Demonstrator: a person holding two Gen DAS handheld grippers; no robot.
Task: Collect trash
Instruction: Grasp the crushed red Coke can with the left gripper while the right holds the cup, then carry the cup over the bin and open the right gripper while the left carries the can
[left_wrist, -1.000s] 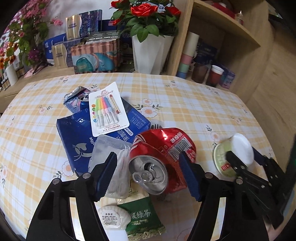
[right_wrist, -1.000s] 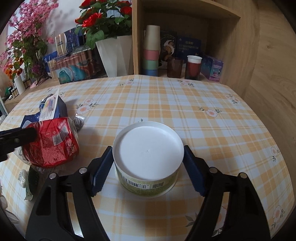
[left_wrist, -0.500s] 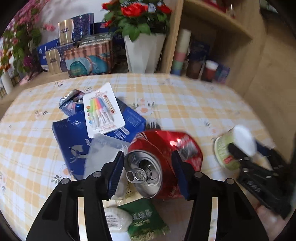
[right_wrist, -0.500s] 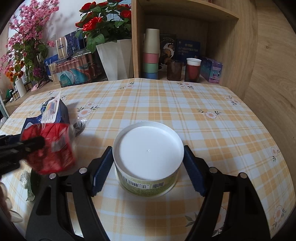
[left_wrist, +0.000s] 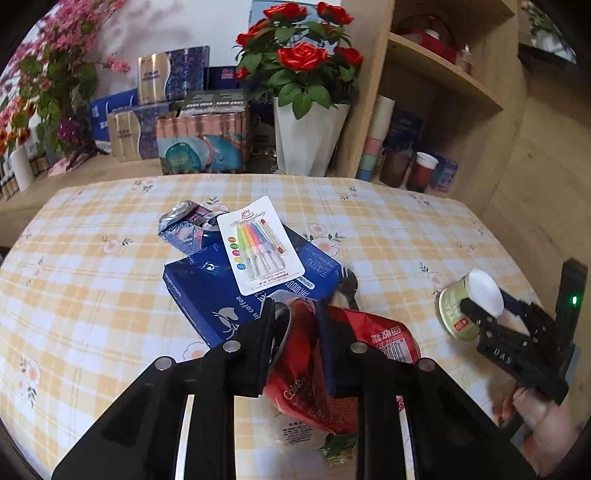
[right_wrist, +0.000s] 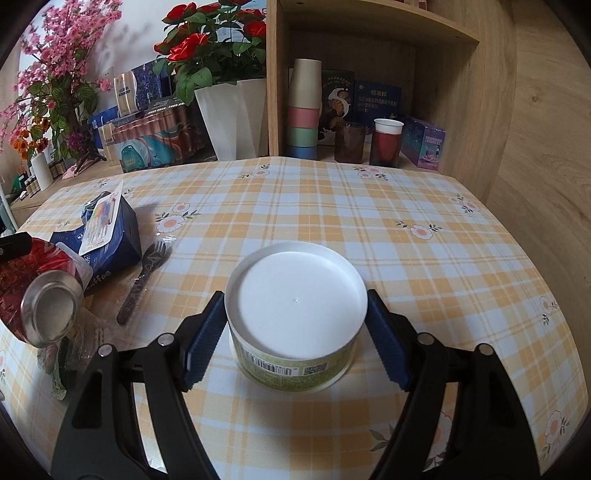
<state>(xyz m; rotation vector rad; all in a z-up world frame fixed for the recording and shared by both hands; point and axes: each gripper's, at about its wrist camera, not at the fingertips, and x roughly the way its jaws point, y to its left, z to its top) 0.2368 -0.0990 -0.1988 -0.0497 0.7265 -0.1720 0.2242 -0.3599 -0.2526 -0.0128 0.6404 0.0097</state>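
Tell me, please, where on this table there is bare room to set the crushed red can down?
The checked cloth lies bare beyond the white-lidded tub, toward the shelf's cups, and along its right edge. It is crowded on the left: the blue box, the candle card, the black fork and wrappers lie beside the red can.

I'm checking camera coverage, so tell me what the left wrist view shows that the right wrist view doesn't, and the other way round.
Only the left wrist view shows the crushed blue can, a white packet below the red can, and the person's hand.

Only the right wrist view shows the full black plastic fork and the tub's barcode.

Both show the red can, with the left tool closing on it, the green tub between the right tool's fingers, and the blue box under the candle card.
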